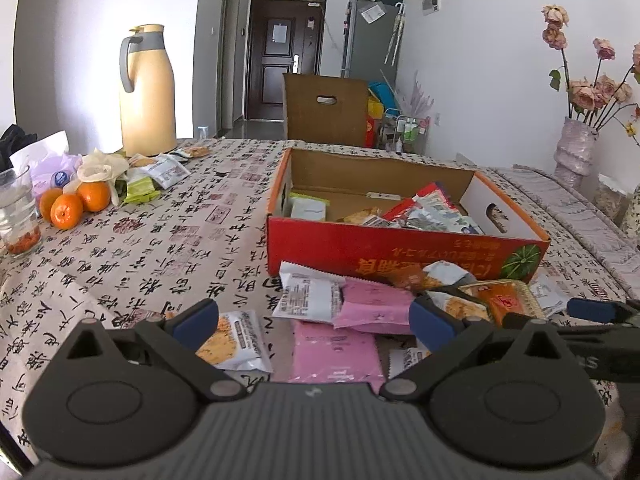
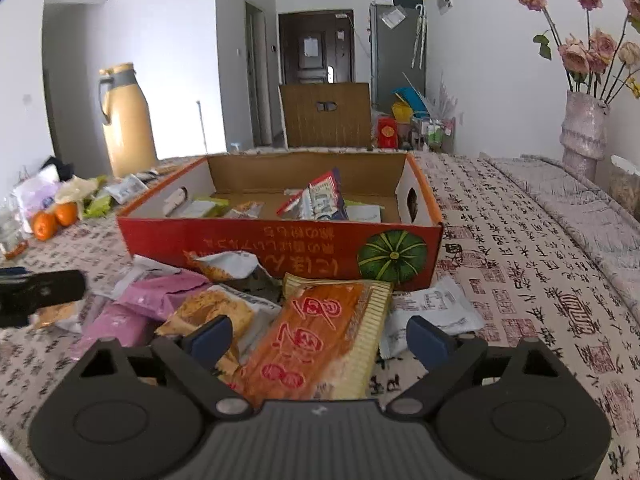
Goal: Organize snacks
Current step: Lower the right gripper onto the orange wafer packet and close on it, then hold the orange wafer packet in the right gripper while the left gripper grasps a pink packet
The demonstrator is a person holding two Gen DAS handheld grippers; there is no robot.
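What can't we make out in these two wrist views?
- Left wrist view: near end of the lower pink packet is hidden behind the left gripper body.
- Right wrist view: near end of the orange packet is covered by the right gripper body.
- Both views: the box front wall hides the snacks on its floor.
- Packet print is too small to read.

You face white walls [image 1: 480, 60] and a dark door [image 1: 282, 54] down the hall. A grey fridge [image 1: 370, 40] stands right of it. Daylight falls on the calligraphy-print tablecloth [image 1: 160, 240]; a vase [image 2: 582, 132] of dried roses sits right.
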